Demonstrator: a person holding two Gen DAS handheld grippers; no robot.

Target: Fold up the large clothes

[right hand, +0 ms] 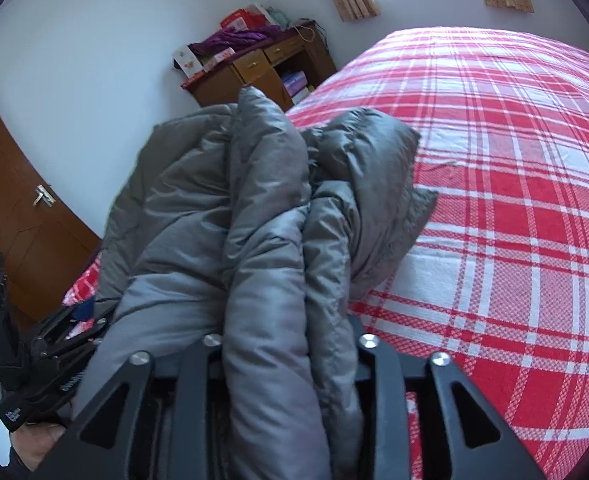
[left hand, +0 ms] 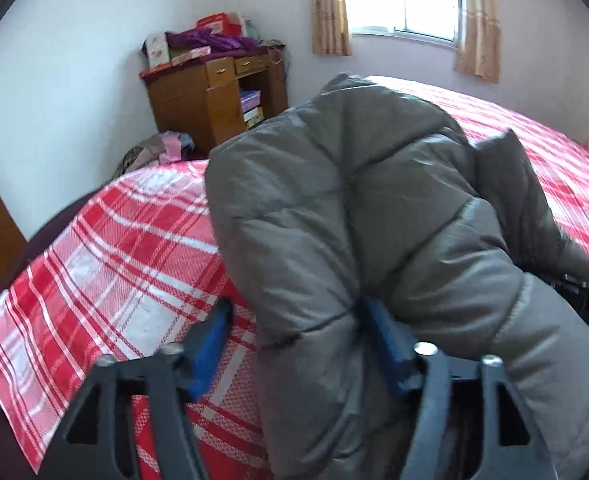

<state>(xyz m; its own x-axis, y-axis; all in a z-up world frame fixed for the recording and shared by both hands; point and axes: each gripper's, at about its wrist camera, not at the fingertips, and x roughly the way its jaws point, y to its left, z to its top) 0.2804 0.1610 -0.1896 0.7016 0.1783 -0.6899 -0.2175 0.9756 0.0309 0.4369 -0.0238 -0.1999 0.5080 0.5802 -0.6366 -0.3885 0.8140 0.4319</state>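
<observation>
From the left wrist, the left gripper point(left hand: 294, 320) has its blue fingers spread with the grey puffer jacket point(left hand: 374, 220) bulging between them above the plaid bed point(left hand: 114, 260), while from the right wrist the right gripper point(right hand: 286, 344) is clamped on the jacket bundle, bed beside it

The left gripper point(left hand: 294, 320) has its blue-padded jaws spread wide, a bulge of the grey jacket point(left hand: 366, 208) lying between them against the right pad. The right gripper point(right hand: 290, 336) is clamped on a thick bunch of that jacket, fingertips hidden.
</observation>
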